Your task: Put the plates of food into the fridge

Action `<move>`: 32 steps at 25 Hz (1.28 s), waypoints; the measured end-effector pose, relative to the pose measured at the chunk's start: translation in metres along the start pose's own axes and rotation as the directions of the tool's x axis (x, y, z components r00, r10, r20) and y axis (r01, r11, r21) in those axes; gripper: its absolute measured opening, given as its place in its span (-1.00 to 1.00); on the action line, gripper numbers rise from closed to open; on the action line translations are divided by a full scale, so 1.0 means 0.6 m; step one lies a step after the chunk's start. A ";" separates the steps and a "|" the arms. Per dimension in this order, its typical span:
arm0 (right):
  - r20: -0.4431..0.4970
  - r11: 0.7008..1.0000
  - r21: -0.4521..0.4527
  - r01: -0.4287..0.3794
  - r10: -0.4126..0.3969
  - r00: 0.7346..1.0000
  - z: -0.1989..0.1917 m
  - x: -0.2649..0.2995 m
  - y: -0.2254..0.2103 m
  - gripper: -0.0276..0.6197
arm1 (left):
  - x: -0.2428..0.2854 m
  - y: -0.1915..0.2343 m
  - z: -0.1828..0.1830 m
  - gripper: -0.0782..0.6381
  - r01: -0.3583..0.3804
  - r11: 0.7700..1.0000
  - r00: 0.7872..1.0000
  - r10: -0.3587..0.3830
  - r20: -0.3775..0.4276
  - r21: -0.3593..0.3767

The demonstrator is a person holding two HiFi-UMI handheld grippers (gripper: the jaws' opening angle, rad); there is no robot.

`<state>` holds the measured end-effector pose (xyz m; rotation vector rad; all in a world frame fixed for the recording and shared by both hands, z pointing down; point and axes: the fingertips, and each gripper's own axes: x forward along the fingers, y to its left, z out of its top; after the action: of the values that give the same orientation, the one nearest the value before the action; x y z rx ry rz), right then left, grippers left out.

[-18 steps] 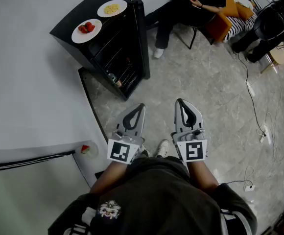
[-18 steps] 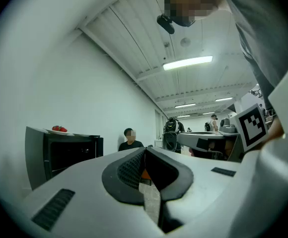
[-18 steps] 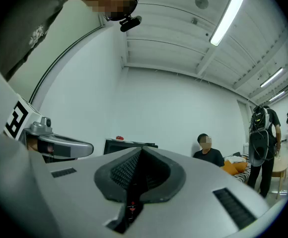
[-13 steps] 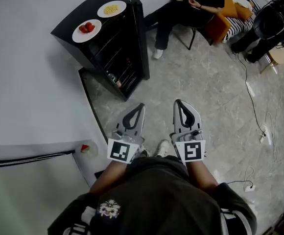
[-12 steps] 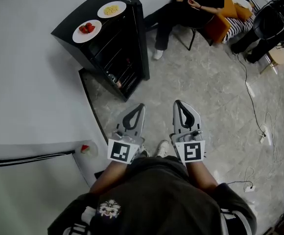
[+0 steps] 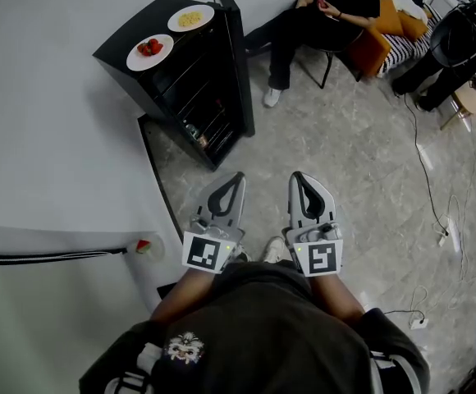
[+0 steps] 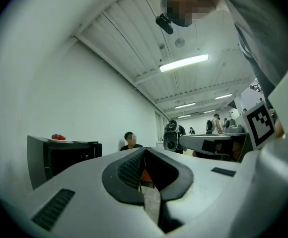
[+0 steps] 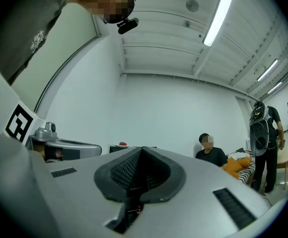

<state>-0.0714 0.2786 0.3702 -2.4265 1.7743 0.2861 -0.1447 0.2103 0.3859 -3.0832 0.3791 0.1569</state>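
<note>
Grey floor (image 6: 345, 154) lies open between fridge (image 6: 213, 80) and left claw (image 6: 236, 178), right claw (image 6: 298, 176), both closed, empty.

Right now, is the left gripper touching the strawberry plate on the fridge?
Apart. Head view shows floor between the left gripper and the strawberry plate atop the fridge.

The fridge (image 6: 187, 90) shelves sit in deep shadow, and what stands on them is too small to name. The far plate (image 6: 190, 17) carries something yellow, possibly noodles. The seated person (image 6: 320, 15) is cut off at the top edge.
</note>
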 end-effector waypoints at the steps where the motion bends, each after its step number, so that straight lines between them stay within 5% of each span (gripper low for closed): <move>1: 0.000 1.000 0.002 -0.004 0.004 1.000 0.001 -0.002 -0.004 -0.84 | 0.001 -0.005 0.000 -0.72 -0.001 1.000 1.000 0.001 -0.001 0.005; 14: 0.006 0.996 0.064 -0.068 0.068 0.998 0.010 -0.029 -0.026 -0.84 | 0.019 -0.060 0.002 -0.72 -0.028 1.000 0.999 0.028 -0.015 0.010; 32: 0.016 0.995 0.046 -0.089 0.089 0.996 -0.016 0.032 -0.055 -0.84 | 0.052 -0.024 -0.018 -0.72 -0.068 0.997 0.998 0.068 -0.016 0.023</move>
<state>-0.0335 0.2691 0.3747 -2.3125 1.8645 0.2670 -0.1100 0.2164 0.3935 -3.0526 0.4830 0.1281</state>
